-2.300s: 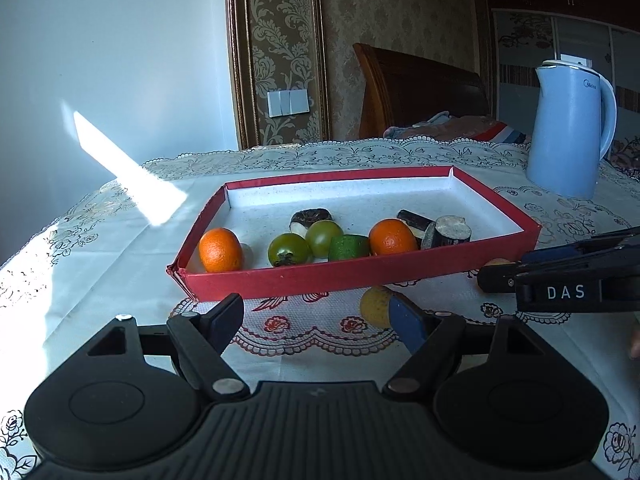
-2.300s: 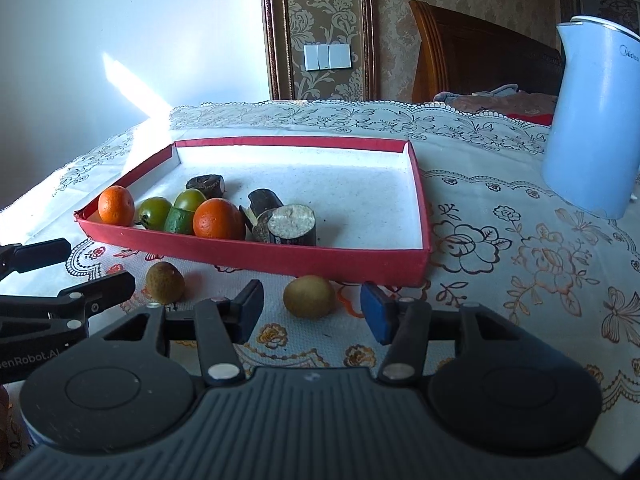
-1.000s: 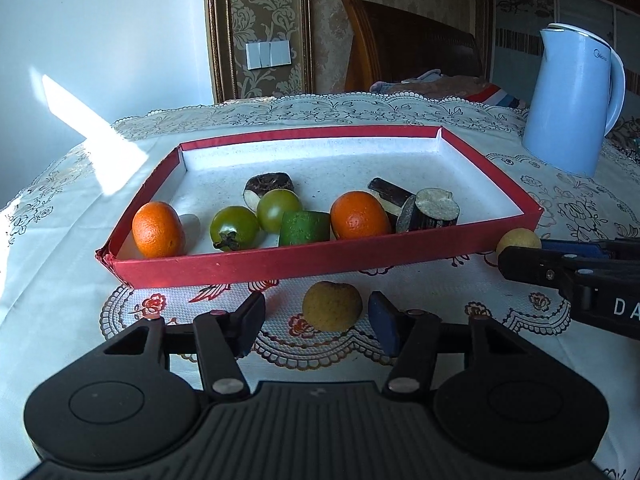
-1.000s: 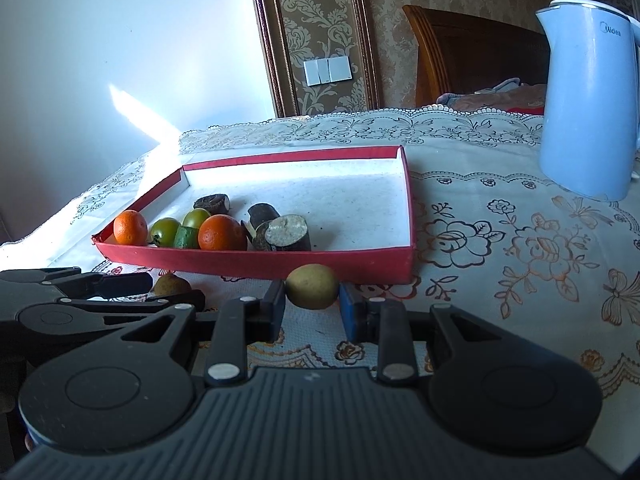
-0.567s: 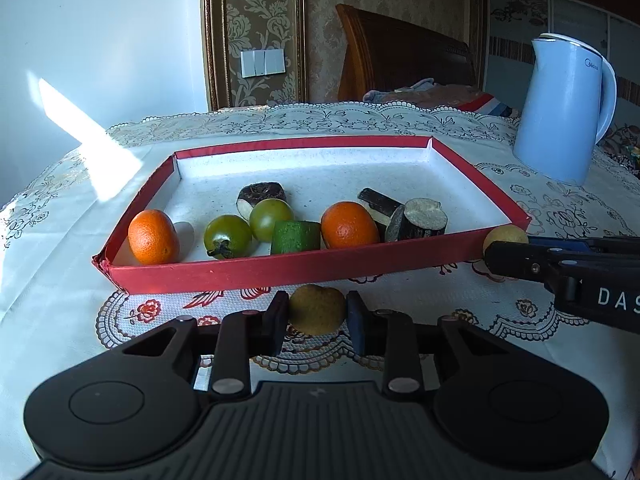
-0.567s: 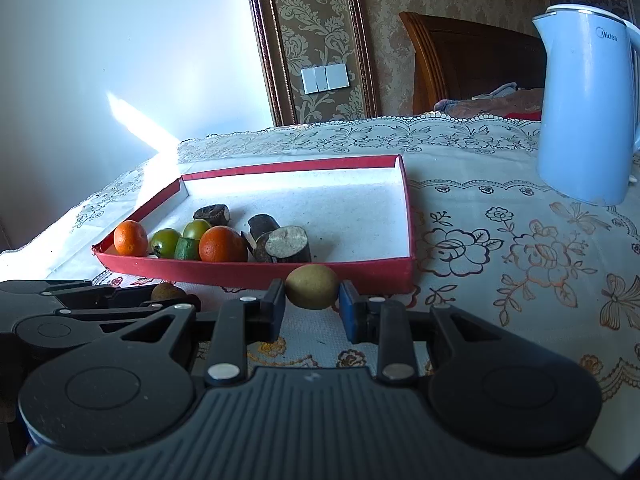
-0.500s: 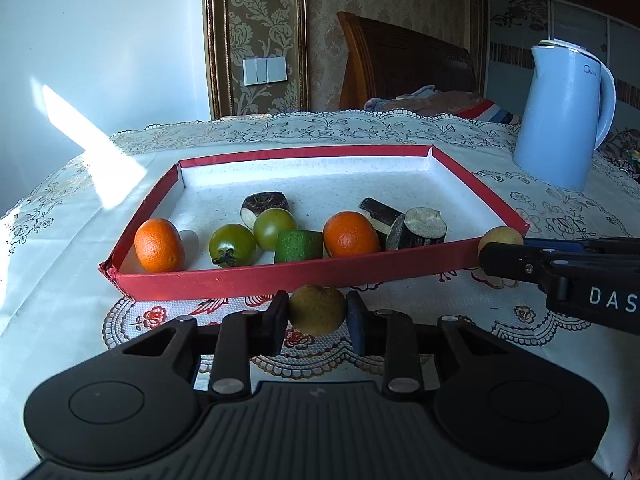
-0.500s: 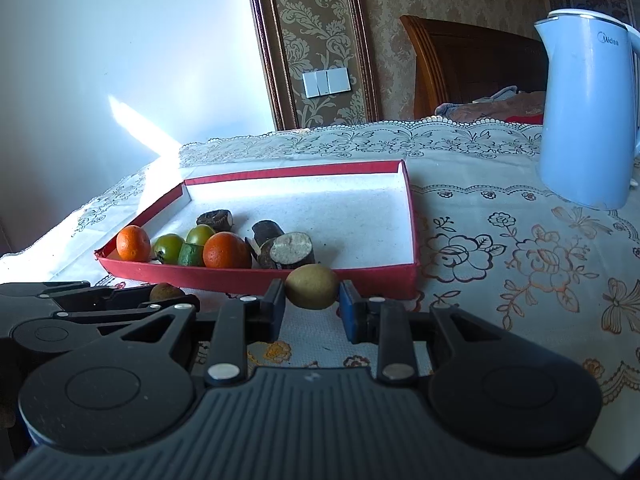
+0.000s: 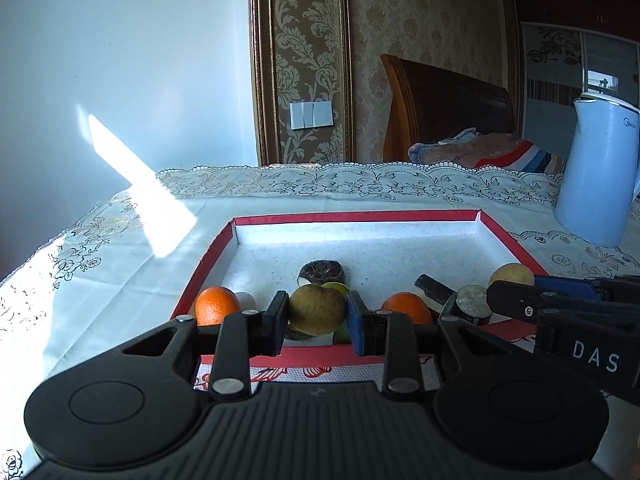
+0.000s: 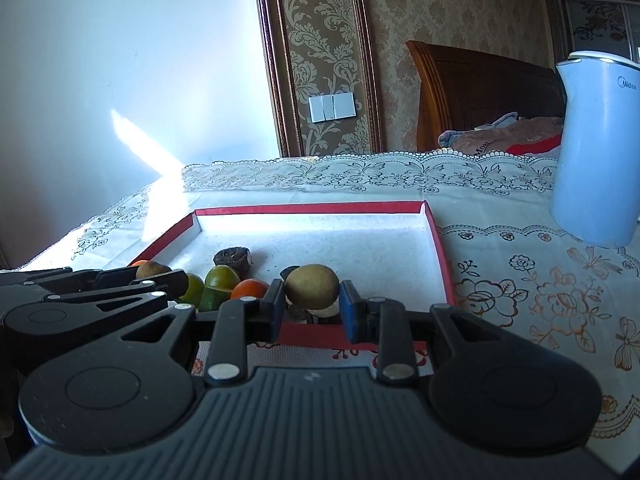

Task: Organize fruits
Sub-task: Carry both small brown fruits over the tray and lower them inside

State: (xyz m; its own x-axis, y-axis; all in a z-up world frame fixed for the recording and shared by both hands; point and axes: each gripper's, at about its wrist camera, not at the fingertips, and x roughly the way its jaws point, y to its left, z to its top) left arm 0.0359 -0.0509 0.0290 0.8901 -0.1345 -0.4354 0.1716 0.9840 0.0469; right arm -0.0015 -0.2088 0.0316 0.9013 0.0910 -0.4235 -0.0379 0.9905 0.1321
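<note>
Two brownish-yellow fruits, each clamped and raised above the near rim of the red tray (image 9: 208,258): one (image 9: 317,309) in the left gripper (image 9: 318,322), one (image 10: 312,283) in the right gripper (image 10: 312,310). In the tray: oranges (image 9: 216,306), green tomatoes (image 10: 222,279), dark chunks (image 9: 322,272). Beyond the tray, lace tablecloth (image 10: 520,280), blue kettle (image 9: 600,176).

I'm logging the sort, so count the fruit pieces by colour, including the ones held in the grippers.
Orange fruit: 2
Green fruit: 3
Dark brown pieces: 3
Yellow-brown fruit: 2, one in the left gripper, one in the right gripper
Total: 10
</note>
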